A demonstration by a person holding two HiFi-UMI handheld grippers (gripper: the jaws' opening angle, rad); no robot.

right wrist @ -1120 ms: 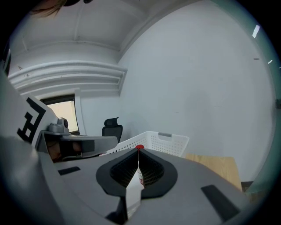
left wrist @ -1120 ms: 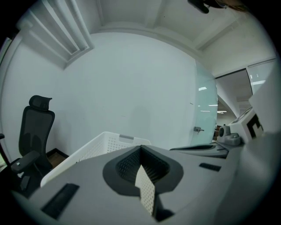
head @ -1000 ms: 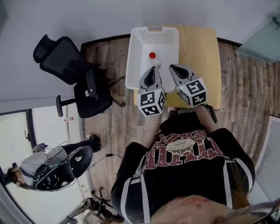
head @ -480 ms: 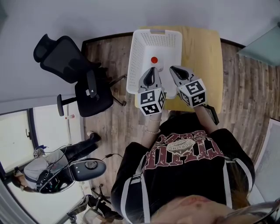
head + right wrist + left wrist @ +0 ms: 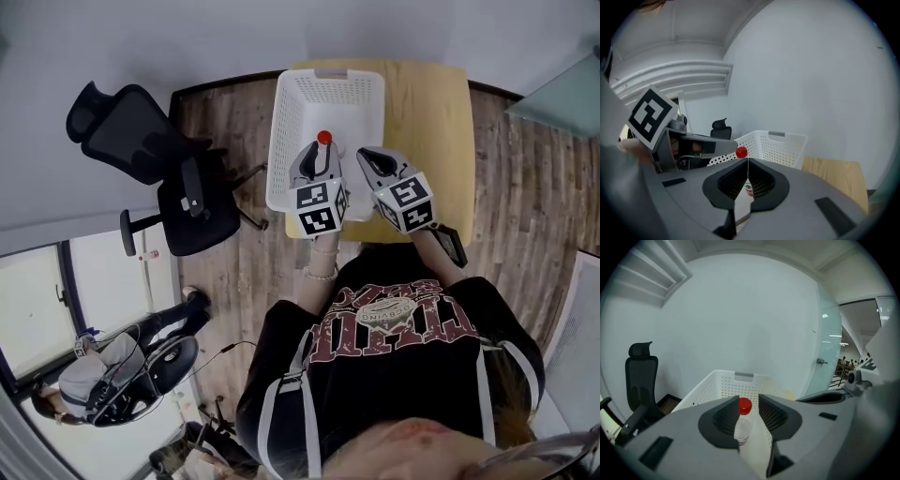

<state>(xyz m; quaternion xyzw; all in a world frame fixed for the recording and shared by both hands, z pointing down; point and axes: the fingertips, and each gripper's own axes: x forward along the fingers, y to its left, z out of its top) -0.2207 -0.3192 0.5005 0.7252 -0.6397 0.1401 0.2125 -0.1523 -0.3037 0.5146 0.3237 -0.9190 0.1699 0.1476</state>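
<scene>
the pale wooden table (image 5: 427, 122) carries a white perforated basket (image 5: 291, 112), which takes up the table's left part. a black office chair (image 5: 141, 150) stands on the floor well to the left of the basket. both claws hover side by side over the basket's near end. the left claw (image 5: 748, 398) is over the near middle of the basket with its jaws parted. a clear bottle (image 5: 742, 427) with a red cap (image 5: 745, 405) stands upright between them, within the basket's rim in the head view. it sits close against the left jaw, with a slim gap on the right jaw's side. the right claw (image 5: 748, 160) is at the basket's near right corner, just beside the left one. its jaws are pressed together with nothing between them, and the bottle shows beyond their tips.
</scene>
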